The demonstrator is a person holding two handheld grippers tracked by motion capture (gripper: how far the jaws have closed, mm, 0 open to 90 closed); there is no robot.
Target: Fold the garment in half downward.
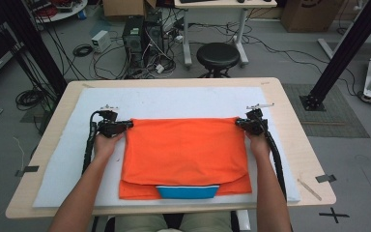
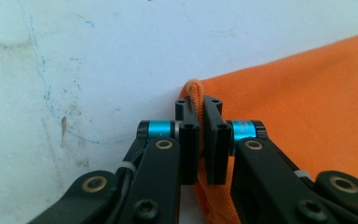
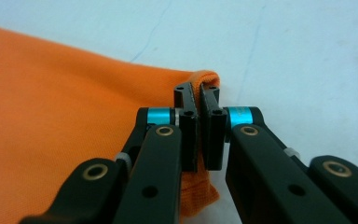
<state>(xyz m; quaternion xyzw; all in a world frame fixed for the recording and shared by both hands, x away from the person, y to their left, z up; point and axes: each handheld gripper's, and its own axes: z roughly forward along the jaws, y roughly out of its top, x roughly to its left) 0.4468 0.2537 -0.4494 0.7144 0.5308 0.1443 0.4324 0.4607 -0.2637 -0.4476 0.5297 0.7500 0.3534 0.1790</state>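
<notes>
Counter (image 1: 290, 145) carrying a white mat (image 1: 174, 99), on which lies an orange garment (image 1: 186, 152), partly folded; the room beyond holds a black stool (image 1: 217, 55) and computer towers (image 1: 142, 36). The garment spans the gap between the two tools, its far edge running from one to the other and its body lying toward the person. A blue collar band (image 1: 187, 192) shows at the near edge, under a doubled orange layer, which suggests that at least one fold is done. Left tool (image 1: 127, 124): narrow, jaws pinched on the garment's far left corner (image 2: 195, 91), a rolled edge of cloth between the pads. Right tool (image 1: 238, 122): likewise narrow, clamped on the far right corner (image 3: 204, 77). Both corners are secured and lie flat on the mat; what appears to remain is lifting this far edge and carrying it toward the near edge to complete the next fold.
</notes>
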